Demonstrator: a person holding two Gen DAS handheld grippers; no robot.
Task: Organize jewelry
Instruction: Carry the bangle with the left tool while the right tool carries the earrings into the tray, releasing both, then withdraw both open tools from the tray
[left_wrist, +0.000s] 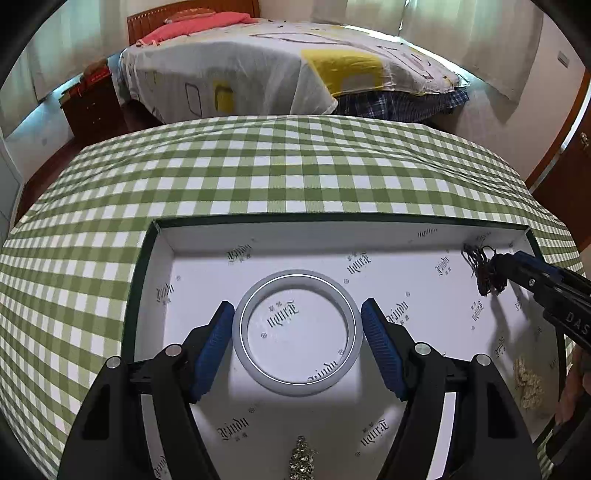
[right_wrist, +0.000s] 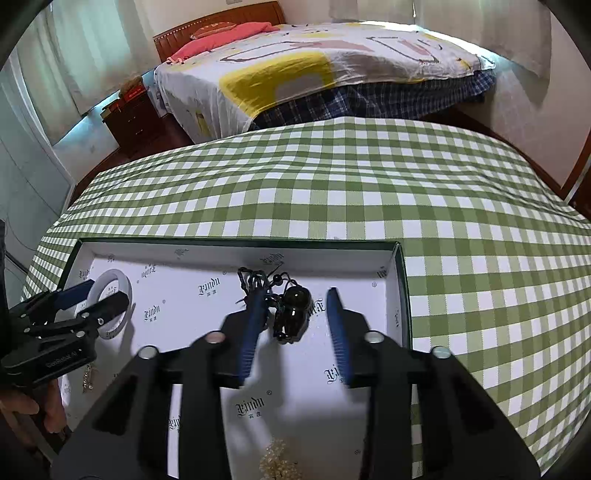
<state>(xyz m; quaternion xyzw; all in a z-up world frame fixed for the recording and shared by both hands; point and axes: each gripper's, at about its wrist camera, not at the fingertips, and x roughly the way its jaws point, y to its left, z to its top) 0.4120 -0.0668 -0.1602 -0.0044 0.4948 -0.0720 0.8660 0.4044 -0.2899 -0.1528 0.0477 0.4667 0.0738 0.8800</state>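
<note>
A white-lined box (left_wrist: 192, 236) (right_wrist: 229, 246) lies on the checked cloth. A pale grey bangle (left_wrist: 255, 373) (right_wrist: 122, 284) lies flat in its left part. My left gripper (left_wrist: 297, 317) is open, one pad on each side of the bangle, close to its rim. A black beaded necklace with a dark pendant (right_wrist: 291, 314) (left_wrist: 484, 269) lies in the box's far right corner. My right gripper (right_wrist: 297, 291) is open around it, fingertips blurred. A pale pearl piece (right_wrist: 277, 461) (left_wrist: 528, 384) and a small metallic piece (left_wrist: 303, 458) (right_wrist: 88, 376) also lie in the box.
The table carries a green and white checked cloth (left_wrist: 295, 173) (right_wrist: 461, 229). Behind it stand a bed (left_wrist: 258, 70) and a dark wooden nightstand (left_wrist: 92, 107). A wooden door (left_wrist: 576, 155) is at the right.
</note>
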